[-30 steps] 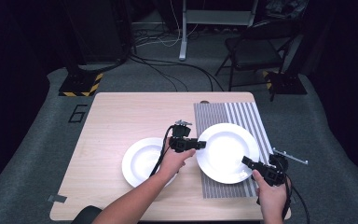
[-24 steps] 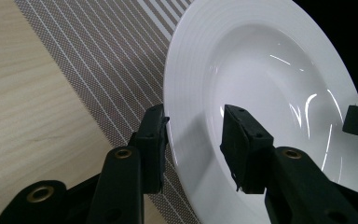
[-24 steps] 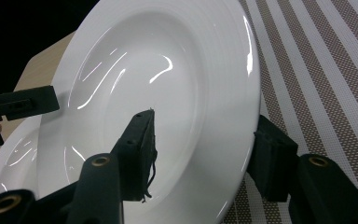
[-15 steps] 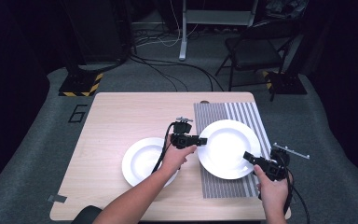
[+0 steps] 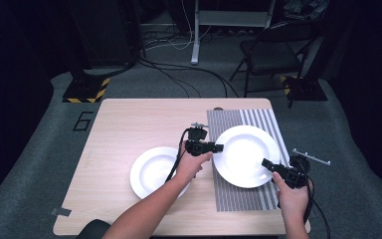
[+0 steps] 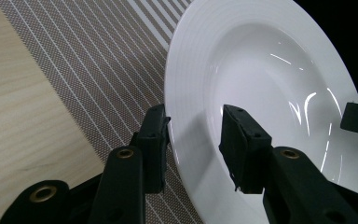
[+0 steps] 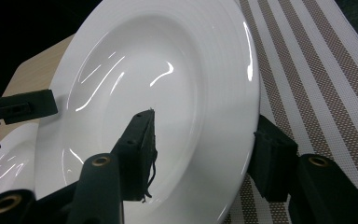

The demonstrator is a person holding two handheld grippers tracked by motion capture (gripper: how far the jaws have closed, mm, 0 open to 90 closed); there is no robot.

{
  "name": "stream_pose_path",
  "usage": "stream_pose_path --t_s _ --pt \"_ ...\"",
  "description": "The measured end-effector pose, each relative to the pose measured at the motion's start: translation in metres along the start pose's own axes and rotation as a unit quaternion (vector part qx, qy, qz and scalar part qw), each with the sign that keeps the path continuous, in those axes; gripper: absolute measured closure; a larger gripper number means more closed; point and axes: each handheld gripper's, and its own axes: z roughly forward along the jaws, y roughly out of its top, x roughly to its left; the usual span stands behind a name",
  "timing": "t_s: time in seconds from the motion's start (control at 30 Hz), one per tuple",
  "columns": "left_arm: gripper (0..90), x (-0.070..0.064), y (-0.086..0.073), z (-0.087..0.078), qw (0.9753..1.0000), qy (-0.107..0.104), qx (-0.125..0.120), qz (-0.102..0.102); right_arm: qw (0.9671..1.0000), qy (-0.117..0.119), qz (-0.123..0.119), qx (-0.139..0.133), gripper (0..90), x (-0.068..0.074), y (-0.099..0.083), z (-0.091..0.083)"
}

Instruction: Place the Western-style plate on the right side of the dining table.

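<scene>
The left gripper [image 5: 218, 147] sat just left of the middle of the high view, and its jaws straddled the left rim of the large white plate [image 5: 246, 154]. In the left gripper view [image 6: 193, 140] one jaw lay under the rim on the mat side and the other stood over the plate's inner slope, with a sliver of space on each side, so they looked apart and not yet pinched. The right gripper [image 5: 267, 164], at the lower right of the high view, bracketed the opposite edge of the same plate; in the right gripper view [image 7: 205, 149] one jaw reached into the bowl and the other stood outside the rim, likewise spread and seemingly not clamped.

The plate lay over the striped placemat [image 5: 238, 199], right of centre on the wooden table [image 5: 119, 124]. In both gripper views it appeared tilted, though whether its edge was lifted off the mat I could not tell. A second white plate [image 5: 151, 172] rested on the bare wood to the left, partly under the person's left forearm.

The step in hand looked like a two-sided grasp of the large plate. The next move would call for closing both pairs of jaws evenly on the rim, then raising both sides together, since glazed ceramic slips easily.
</scene>
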Motion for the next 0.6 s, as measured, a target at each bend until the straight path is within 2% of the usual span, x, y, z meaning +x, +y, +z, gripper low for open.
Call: stream_pose_path --t_s 0.2,0.33,0.6 --pt "61.9 0.000 -0.002 0.009 1.0000 -0.001 0.007 0.001 1.0000 -0.006 0.007 0.004 47.0 -0.010 -0.004 0.006" --pt "61.9 -0.004 -0.005 0.016 0.9999 0.006 0.011 0.011 0.9998 -0.011 0.013 0.009 47.2 -0.018 -0.009 0.010" --pt "62.5 -0.003 -0.008 0.030 0.9998 0.003 0.020 0.005 0.9995 -0.019 0.023 0.007 47.9 -0.028 -0.012 0.010"
